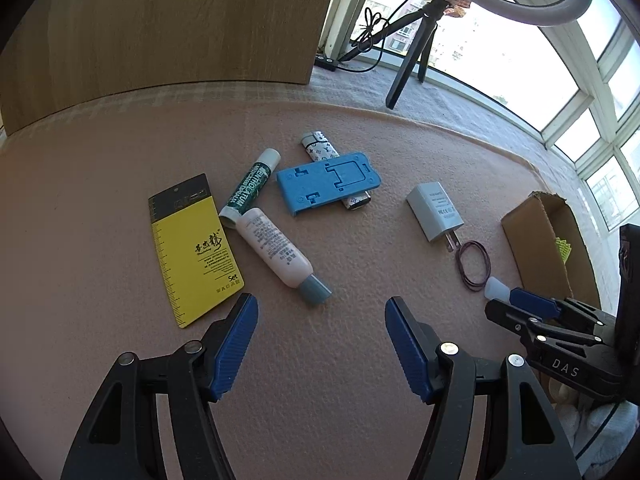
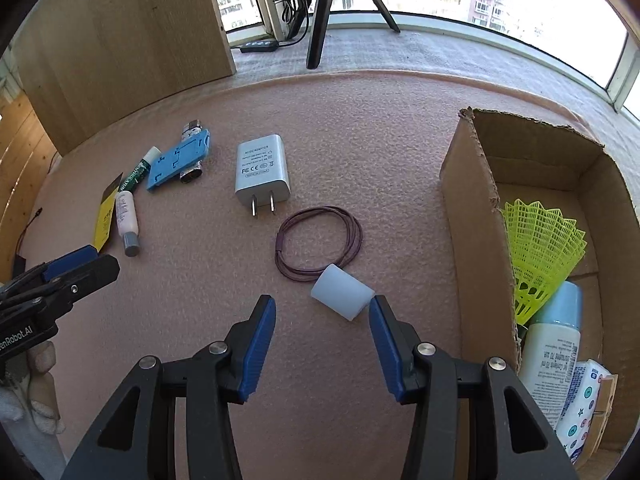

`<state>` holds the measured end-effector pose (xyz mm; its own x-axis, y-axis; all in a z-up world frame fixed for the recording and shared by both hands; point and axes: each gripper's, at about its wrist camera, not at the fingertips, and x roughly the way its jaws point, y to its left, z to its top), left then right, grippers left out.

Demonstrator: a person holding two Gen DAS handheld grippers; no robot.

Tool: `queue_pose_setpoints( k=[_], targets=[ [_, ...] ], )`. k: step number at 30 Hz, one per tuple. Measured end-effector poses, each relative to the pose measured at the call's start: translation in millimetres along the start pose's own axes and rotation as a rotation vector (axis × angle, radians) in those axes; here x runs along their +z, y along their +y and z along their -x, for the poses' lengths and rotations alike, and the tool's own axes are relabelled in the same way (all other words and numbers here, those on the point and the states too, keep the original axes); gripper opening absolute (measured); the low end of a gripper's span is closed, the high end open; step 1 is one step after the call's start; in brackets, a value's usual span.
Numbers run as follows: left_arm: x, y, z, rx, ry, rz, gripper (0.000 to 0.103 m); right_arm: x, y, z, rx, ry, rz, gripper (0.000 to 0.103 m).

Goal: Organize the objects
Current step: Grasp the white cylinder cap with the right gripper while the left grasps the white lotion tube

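Right gripper, pointing steeply down at the bench just left of the box: fingers apart, clamped on nothing. White cap lying on its side left of the box, off-centre to the grip, at the tip of the finger nearer the box; cannot tell if touching.

Risk here: closing now pinches only the cap's end or pushes it, and, being round, sends it rolling onto the cord loop right behind it. Also possible: catching the loop together with the cap and dragging it along. Safer to shift toward the box first, to centre the cap between the fingers.

Left gripper, far left of the box: fingers also apart, empty, above bare bench between the card and the tube. Coming down crooked there may knock the tube's grey lid and spin it into the card.

Box already holding a shuttlecock and a bottle; releasing the cap from high may bounce it out again.
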<state>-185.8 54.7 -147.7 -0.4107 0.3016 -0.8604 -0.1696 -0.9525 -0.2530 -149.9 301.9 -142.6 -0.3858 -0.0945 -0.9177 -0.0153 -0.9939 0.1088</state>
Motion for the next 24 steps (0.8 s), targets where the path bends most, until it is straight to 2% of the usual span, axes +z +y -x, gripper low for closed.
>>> queue_pose_setpoints(
  k=[3,9,15,22,24],
  targets=[
    [9.6,2.7,-11.1,0.025,0.007,0.006,0.068,-1.5,-2.1,-4.1,-0.008,0.006,-0.008,0.045],
    [19.9,8.9,-30.4,0.051,0.033,0.027,0.058,-3.1,-2.8,-10.8,-0.009,0.008,-0.021,0.043],
    [22.5,11.7,-33.2,0.073,0.021,0.025,0.045,-2.8,-8.4,-9.5,-0.019,0.007,-0.028,0.025],
    [20.7,15.8,-30.6,0.091,0.012,0.02,0.022,-2.8,-11.3,-8.7,-0.001,0.009,-0.034,0.016],
    [18.2,15.7,-29.4,0.086,0.012,0.015,0.022,-3.7,-11.9,-8.0,0.001,0.007,-0.037,0.014]
  ],
)
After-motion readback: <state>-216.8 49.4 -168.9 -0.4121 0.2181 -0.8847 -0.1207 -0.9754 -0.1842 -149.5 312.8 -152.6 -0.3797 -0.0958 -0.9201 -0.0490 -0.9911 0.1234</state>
